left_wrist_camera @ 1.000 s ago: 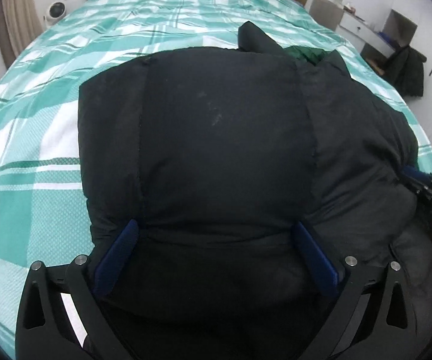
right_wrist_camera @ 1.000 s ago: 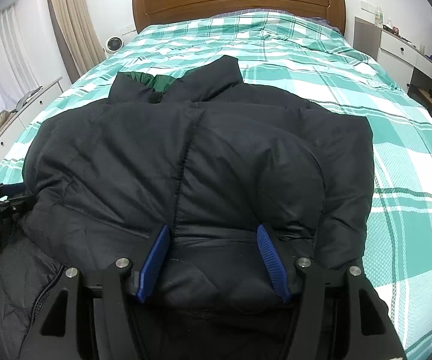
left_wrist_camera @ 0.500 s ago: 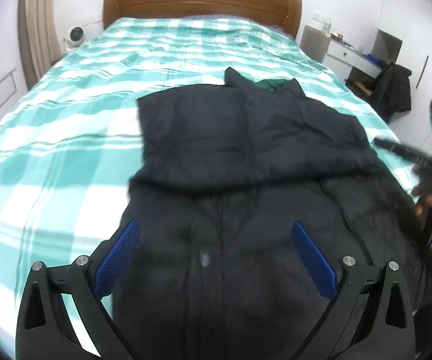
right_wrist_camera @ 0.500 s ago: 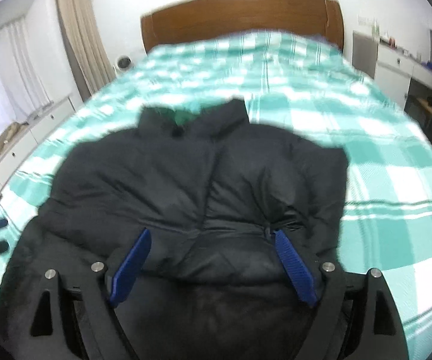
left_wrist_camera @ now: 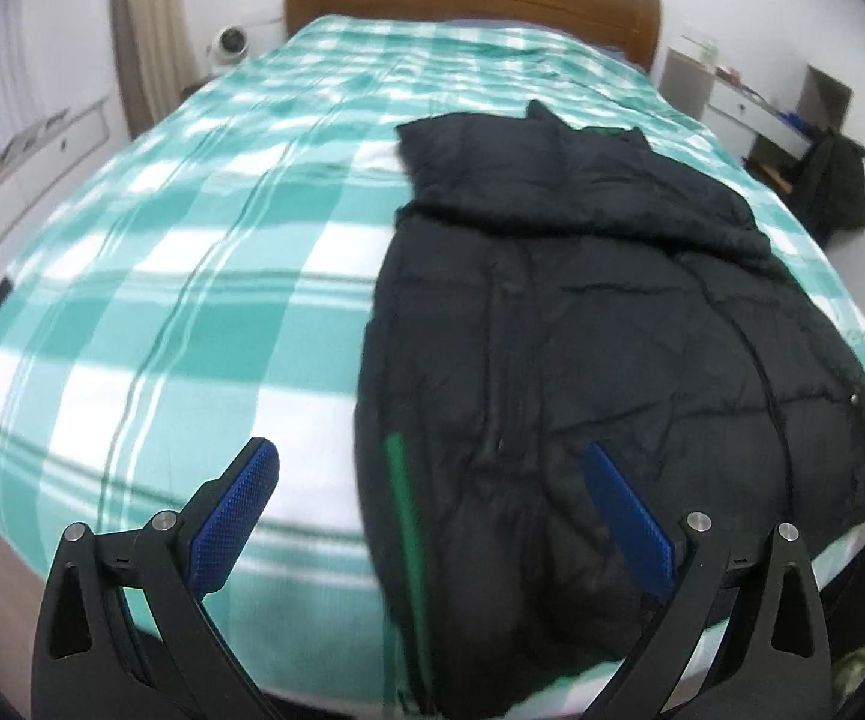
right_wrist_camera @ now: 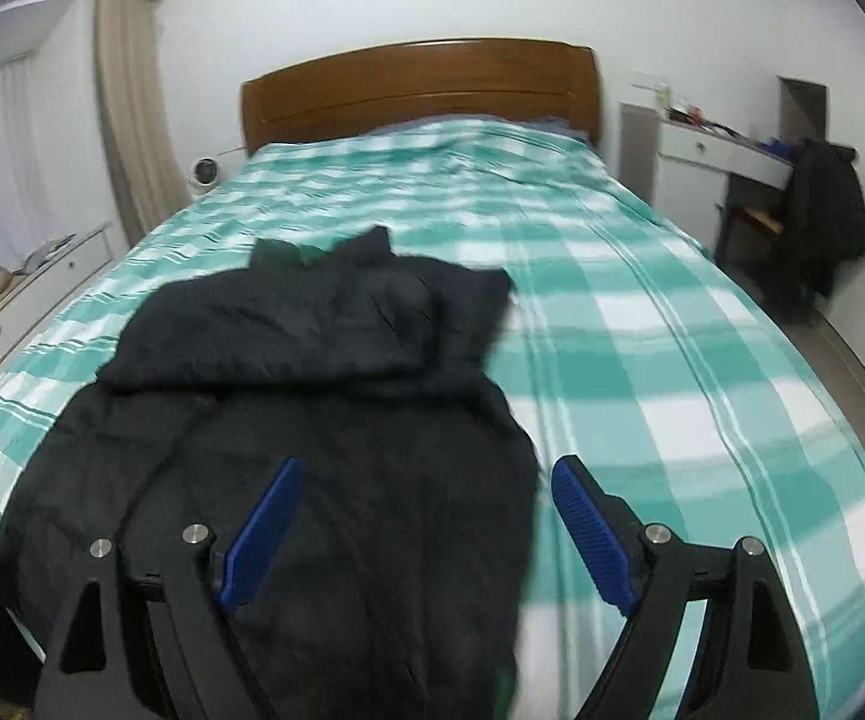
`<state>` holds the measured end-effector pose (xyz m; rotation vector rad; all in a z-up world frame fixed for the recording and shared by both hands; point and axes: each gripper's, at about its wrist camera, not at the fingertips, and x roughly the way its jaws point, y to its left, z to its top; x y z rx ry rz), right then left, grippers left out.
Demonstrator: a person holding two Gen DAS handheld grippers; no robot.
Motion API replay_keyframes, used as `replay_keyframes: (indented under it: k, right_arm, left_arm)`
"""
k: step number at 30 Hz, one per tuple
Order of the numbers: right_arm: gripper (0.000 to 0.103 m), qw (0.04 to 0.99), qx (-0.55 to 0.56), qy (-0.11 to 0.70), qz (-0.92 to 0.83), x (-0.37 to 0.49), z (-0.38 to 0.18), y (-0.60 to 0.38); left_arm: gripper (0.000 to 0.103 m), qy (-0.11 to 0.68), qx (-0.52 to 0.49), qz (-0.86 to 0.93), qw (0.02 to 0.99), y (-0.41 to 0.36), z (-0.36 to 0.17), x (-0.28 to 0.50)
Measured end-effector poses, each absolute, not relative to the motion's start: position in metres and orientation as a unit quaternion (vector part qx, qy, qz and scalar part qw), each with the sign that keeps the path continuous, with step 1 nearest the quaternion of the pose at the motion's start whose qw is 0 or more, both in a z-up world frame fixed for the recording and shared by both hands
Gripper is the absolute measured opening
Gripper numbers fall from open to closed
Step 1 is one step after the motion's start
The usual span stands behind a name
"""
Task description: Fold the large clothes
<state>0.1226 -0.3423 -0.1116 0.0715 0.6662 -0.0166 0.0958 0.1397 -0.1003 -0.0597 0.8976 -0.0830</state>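
A large black puffer jacket (left_wrist_camera: 600, 324) lies lengthwise on the bed, collar toward the headboard, its sleeves folded across the chest. A green lining stripe (left_wrist_camera: 405, 534) shows along its near left edge. It also shows in the right wrist view (right_wrist_camera: 324, 396). My left gripper (left_wrist_camera: 432, 510) is open and empty, above the jacket's hem near the foot of the bed. My right gripper (right_wrist_camera: 426, 522) is open and empty, over the jacket's right hem edge.
The bed has a green-and-white plaid cover (left_wrist_camera: 192, 252) and a wooden headboard (right_wrist_camera: 420, 84). A white desk (right_wrist_camera: 726, 150) and a chair with a dark coat (right_wrist_camera: 822, 216) stand on the right. Low white drawers (right_wrist_camera: 30, 276) and a curtain (right_wrist_camera: 132, 120) are on the left.
Both grippers let go of the folded sleeves and pulled back toward the foot of the bed. The jacket now lies flat, seen at full length.
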Motion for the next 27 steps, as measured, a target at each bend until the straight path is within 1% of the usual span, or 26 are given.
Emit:
replay_keyframes:
  k: [8, 13, 17, 22, 27]
  right_arm:
    - [0.087, 0.935, 0.086, 0.342, -0.028, 0.095, -0.126, -0.363]
    - [0.087, 0.935, 0.076, 0.347, 0.0, 0.091, -0.116, -0.359]
    - [0.087, 0.92, 0.055, 0.387, 0.032, 0.079, -0.125, -0.363]
    - [0.087, 0.891, 0.049, 0.447, 0.063, 0.063, -0.155, -0.367]
    - [0.087, 0.86, 0.094, 0.495, 0.086, 0.058, -0.19, -0.371]
  left_arm:
    - [0.101, 0.447, -0.074, -0.028, 0.891, 0.157, -0.107, 0.093]
    - [0.101, 0.465, -0.118, -0.035, 0.877, 0.18, -0.112, 0.093]
    - [0.101, 0.496, -0.154, -0.054, 0.853, 0.193, -0.131, 0.091]
    - [0.101, 0.535, -0.158, -0.106, 0.823, 0.174, -0.155, 0.093]
    - [0.101, 0.553, -0.103, -0.124, 0.817, 0.139, -0.17, 0.092]
